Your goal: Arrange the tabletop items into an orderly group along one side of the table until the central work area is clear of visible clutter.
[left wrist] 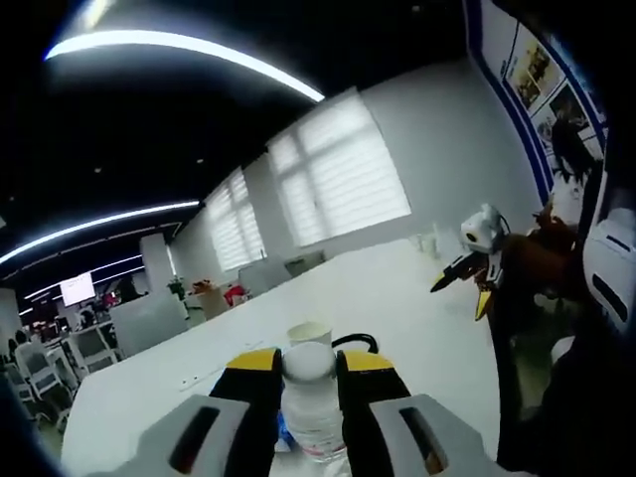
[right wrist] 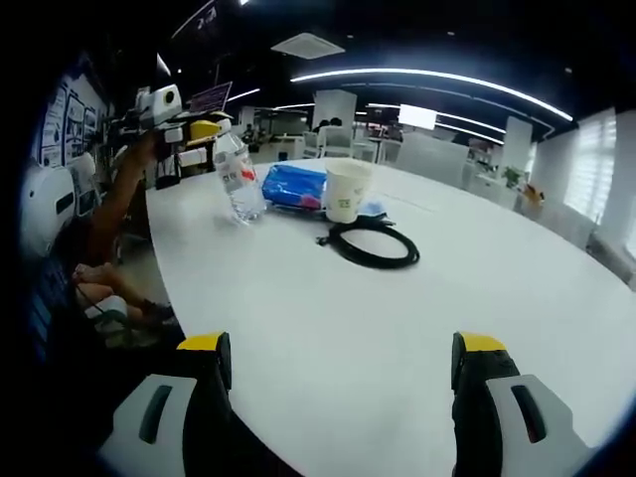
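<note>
My left gripper (left wrist: 310,366) is shut on a clear water bottle (left wrist: 312,407) with a white cap, gripping it near the neck. In the right gripper view the same bottle (right wrist: 238,181) hangs tilted from the left gripper (right wrist: 211,132), its base near the table's left edge. A blue packet (right wrist: 293,186), a white paper cup (right wrist: 348,190) and a coiled black cable (right wrist: 376,244) lie close together just past the bottle. My right gripper (right wrist: 338,393) is open over bare table with nothing between its fingers. It also appears at the right of the left gripper view (left wrist: 465,288).
The large white table (right wrist: 417,328) stretches far to the right. A person's arm (right wrist: 119,199) and seated legs are beside its left edge. Chairs, desks and windows stand beyond the table, and small cups (left wrist: 427,241) sit near its far end.
</note>
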`<state>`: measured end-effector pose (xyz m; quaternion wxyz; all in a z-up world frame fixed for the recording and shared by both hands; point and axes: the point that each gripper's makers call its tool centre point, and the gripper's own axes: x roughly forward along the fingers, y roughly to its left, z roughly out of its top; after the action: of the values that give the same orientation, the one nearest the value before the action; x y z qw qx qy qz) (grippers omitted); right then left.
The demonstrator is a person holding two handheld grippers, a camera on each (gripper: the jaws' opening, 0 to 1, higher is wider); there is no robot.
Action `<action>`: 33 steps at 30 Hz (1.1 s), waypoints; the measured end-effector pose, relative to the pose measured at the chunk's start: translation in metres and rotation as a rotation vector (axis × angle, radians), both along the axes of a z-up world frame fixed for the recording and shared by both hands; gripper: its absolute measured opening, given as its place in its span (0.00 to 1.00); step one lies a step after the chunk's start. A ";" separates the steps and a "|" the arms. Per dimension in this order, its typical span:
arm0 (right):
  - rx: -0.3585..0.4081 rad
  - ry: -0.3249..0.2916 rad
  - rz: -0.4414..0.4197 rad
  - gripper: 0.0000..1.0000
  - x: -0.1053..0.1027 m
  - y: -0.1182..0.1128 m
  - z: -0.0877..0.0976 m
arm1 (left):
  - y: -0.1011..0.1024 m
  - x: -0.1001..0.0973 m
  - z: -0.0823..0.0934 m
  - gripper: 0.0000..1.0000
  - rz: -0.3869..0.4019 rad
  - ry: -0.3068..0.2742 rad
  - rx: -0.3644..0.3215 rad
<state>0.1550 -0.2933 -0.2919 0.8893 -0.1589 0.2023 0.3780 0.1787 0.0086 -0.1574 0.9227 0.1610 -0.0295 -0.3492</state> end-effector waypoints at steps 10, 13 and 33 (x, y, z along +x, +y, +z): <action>0.000 0.000 0.000 0.88 0.000 0.000 0.000 | -0.003 0.011 0.002 0.19 0.000 0.015 0.006; 0.001 0.000 -0.001 0.88 0.000 -0.001 0.001 | -0.004 0.015 0.003 0.19 0.001 0.017 0.000; 0.000 0.001 -0.003 0.88 0.000 -0.004 0.002 | -0.010 0.034 0.004 0.19 -0.005 0.036 -0.007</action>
<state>0.1552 -0.2968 -0.2901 0.8897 -0.1585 0.2032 0.3768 0.2126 -0.0011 -0.1535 0.9227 0.1512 -0.0148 -0.3543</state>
